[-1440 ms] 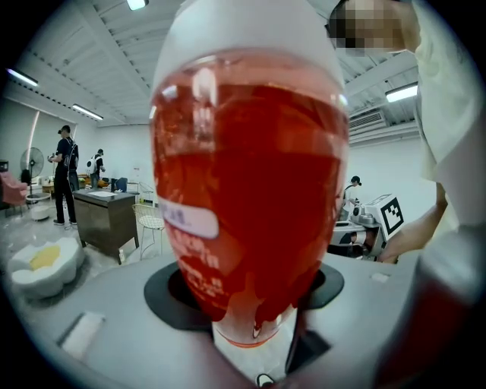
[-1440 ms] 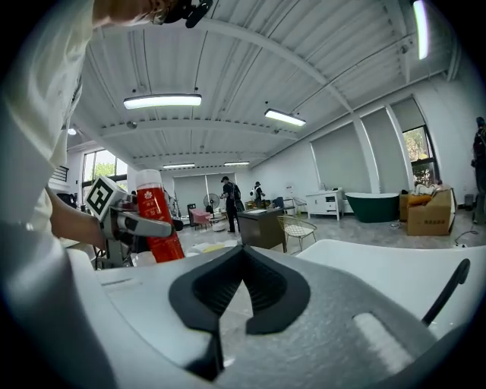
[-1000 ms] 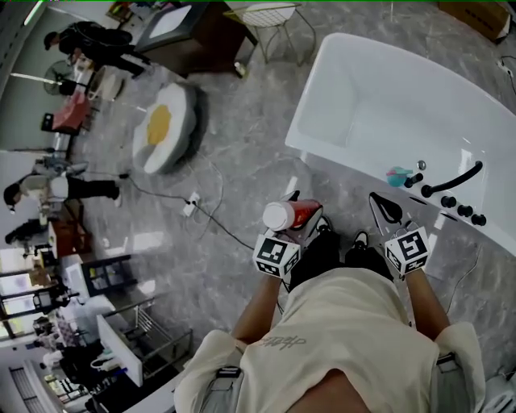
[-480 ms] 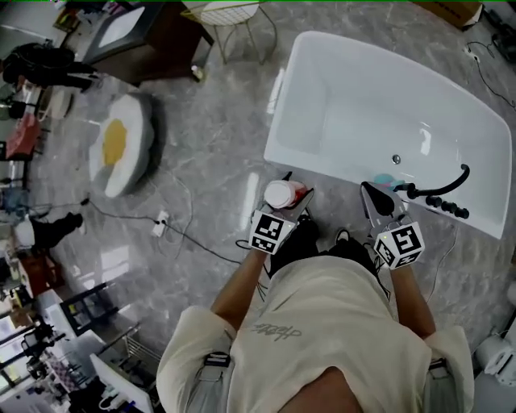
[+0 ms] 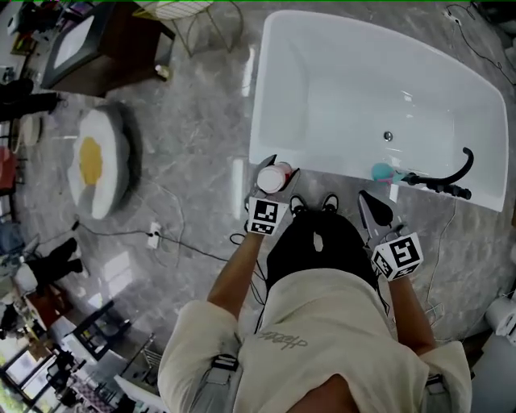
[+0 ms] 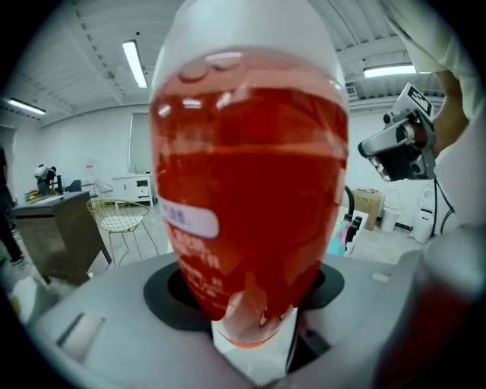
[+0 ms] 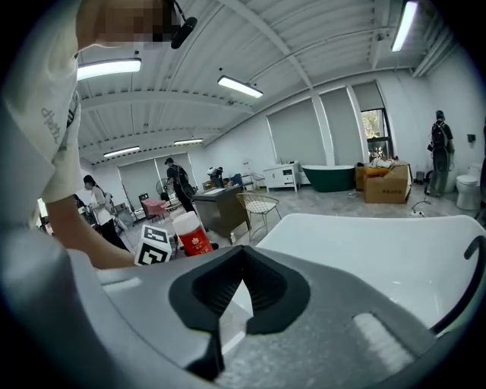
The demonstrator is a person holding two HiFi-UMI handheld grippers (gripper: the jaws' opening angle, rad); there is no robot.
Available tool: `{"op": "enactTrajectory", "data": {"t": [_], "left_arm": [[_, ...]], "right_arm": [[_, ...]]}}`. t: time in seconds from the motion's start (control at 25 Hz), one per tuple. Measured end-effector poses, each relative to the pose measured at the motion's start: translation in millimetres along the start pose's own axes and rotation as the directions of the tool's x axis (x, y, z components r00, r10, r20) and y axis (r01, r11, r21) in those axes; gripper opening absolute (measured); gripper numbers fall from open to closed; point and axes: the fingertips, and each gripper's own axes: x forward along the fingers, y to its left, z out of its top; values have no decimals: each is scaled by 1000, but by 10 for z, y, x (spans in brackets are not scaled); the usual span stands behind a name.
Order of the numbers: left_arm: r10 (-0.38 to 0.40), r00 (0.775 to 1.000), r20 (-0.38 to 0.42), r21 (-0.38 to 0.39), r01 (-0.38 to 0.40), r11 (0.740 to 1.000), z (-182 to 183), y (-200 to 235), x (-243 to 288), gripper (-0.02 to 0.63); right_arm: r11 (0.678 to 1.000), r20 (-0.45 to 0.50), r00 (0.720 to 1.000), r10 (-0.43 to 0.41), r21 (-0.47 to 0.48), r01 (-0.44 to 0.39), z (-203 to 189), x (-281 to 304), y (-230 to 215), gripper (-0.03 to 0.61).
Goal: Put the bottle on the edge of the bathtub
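Note:
A red bottle (image 5: 272, 177) with a white cap stands upright between the jaws of my left gripper (image 5: 278, 169), which is shut on it. It hangs just in front of the near rim of the white bathtub (image 5: 322, 171), by the tub's left corner. In the left gripper view the bottle (image 6: 247, 190) fills the middle. In the right gripper view the bottle (image 7: 191, 234) shows at the left, before the bathtub (image 7: 364, 251). My right gripper (image 5: 379, 211) is shut and empty, a little short of the rim; its pads (image 7: 241, 262) meet.
A black faucet with a hose (image 5: 447, 181) and a teal thing (image 5: 380, 171) sit on the tub's near rim at the right. An egg-shaped cushion (image 5: 93, 165), a power strip with its cable (image 5: 153, 238), a wire chair (image 5: 173, 12) and a dark table (image 5: 89, 40) are at the left.
The person has stepped up to the bathtub. Both grippers have come close to its near rim, and the left one has carried the bottle with it.

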Motion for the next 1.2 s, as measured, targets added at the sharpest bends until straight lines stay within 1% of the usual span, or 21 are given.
{"op": "enactTrajectory", "data": {"t": [0.16, 0.32, 0.48, 0.6, 0.76, 0.92, 1.04, 1.2], "left_arm": [[21, 998, -57, -34, -23, 999, -416, 101, 235, 298], [23, 995, -95, -31, -26, 999, -786, 133, 459, 298], [38, 993, -112, -54, -44, 998, -1062, 215, 672, 298], [40, 990, -135, -55, -48, 997, -1237, 252, 765, 298], [58, 991, -117, -42, -63, 997, -1250, 300, 826, 300], [71, 991, -114, -19, -73, 997, -1273, 254, 817, 305], [73, 992, -107, -6, -74, 997, -1292, 237, 802, 308], [91, 988, -125, 24, -89, 996, -1298, 247, 798, 319]], "right_arm": [[1000, -48, 999, -5, 29, 6, -177, 85, -61, 2], [999, -80, 997, -6, 44, 10, -321, 180, -152, 2], [998, -113, 994, -12, 62, 19, -507, 257, -221, 2], [997, -143, 990, 2, 83, 10, -622, 287, -168, 2], [996, -158, 987, 27, 94, -12, -669, 338, -90, 2], [995, -158, 987, 33, 99, -17, -676, 337, -76, 2], [995, -145, 989, 36, 101, -22, -635, 355, -105, 2], [996, -124, 992, 37, 90, -26, -544, 380, -133, 2]]}}
